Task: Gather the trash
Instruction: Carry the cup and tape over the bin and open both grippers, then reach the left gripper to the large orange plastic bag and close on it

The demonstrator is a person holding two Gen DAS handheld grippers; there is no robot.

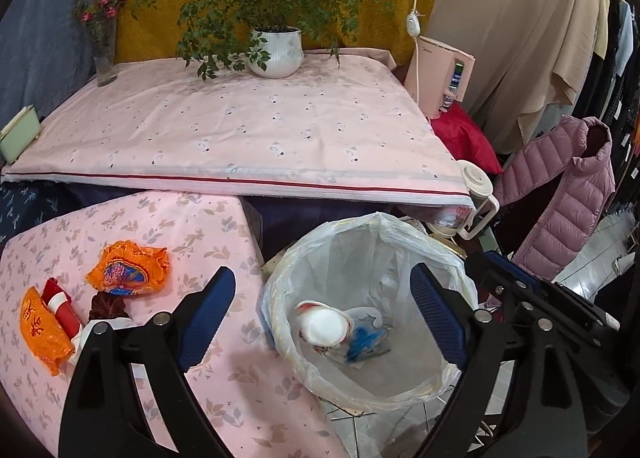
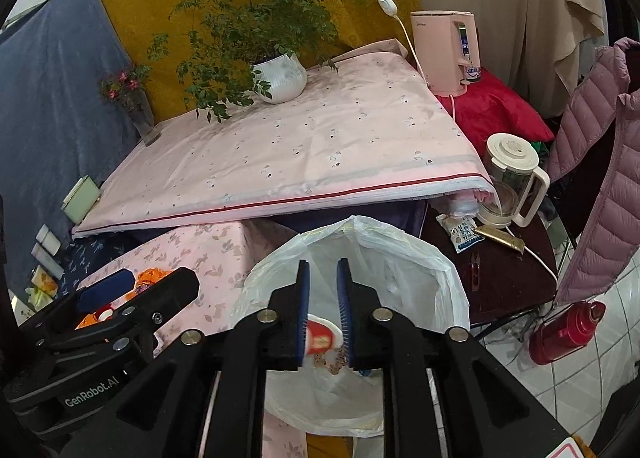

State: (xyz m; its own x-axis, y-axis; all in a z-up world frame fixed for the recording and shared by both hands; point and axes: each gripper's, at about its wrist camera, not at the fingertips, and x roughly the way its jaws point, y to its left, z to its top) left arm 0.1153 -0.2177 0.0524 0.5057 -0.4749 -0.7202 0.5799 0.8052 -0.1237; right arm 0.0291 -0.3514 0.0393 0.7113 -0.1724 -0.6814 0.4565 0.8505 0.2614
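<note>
Left wrist: I see cup [image 1: 322, 327] and blue wrapper [image 1: 366, 342] inside lined bin [image 1: 400, 242]; orange wrappers [image 1: 130, 268] beside bin remain. Left gripper [image 1: 320, 322] jaws spread, empty; right gripper [image 2: 323, 314] jaws slightly apart, gripping nothing.

Left hand-held gripper [image 1: 320, 322] angled downward, blue-padded jaws spread wide, nothing between the pads, right hand-held gripper [image 2: 323, 310] beside it, also angled downward, jaws parted by a narrow gap, nothing gripped
</note>
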